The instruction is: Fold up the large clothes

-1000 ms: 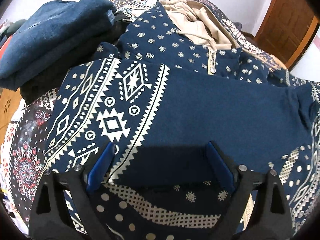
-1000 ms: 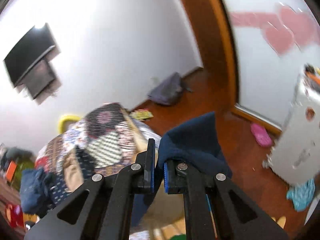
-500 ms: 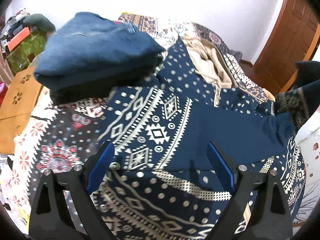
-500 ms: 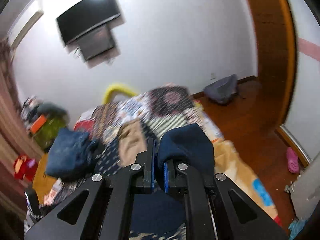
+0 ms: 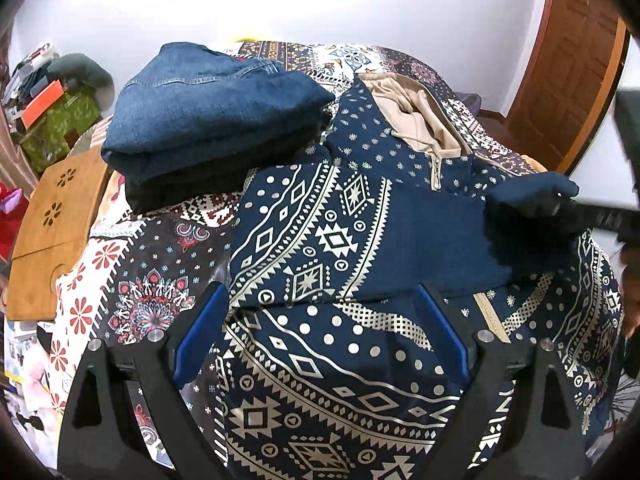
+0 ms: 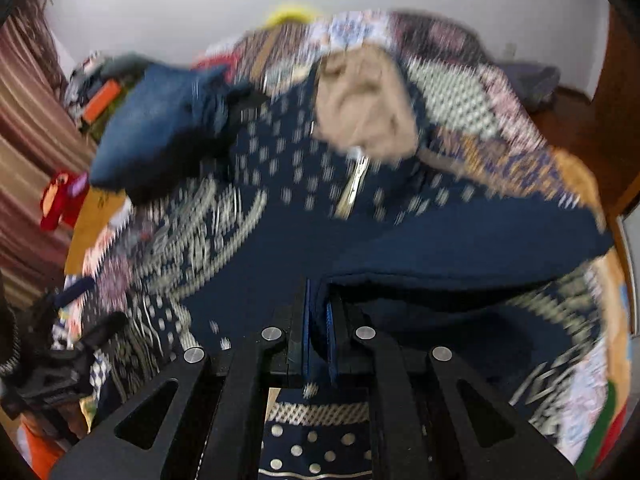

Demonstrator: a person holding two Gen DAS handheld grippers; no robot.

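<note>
The patterned hoodie (image 5: pixel 344 240) lies spread over the bed (image 5: pixel 132 280), filling the centre and lower part of the left wrist view, its tan-lined hood (image 5: pixel 408 120) toward the top and one sleeve folded across the chest. The left gripper (image 5: pixel 320 336) hovers above the lower body of the hoodie with its fingers (image 5: pixel 200 332) spread wide and nothing between them. The right gripper (image 6: pixel 318 320) has its fingers clenched on the plain navy cuff (image 5: pixel 532 196) of the other sleeve, seen at the right edge of the left wrist view above the chest.

The hoodie looks like thick, soft knit: it will drape and sag rather than hold a line, and it is probably heavy enough to drag if pulled by one corner. Cuffs, hem and shoulder seams give the firmest hold. A folded stack of jeans (image 5: pixel 208 108) sits in the upper left, touching the hoodie's shoulder.
</note>
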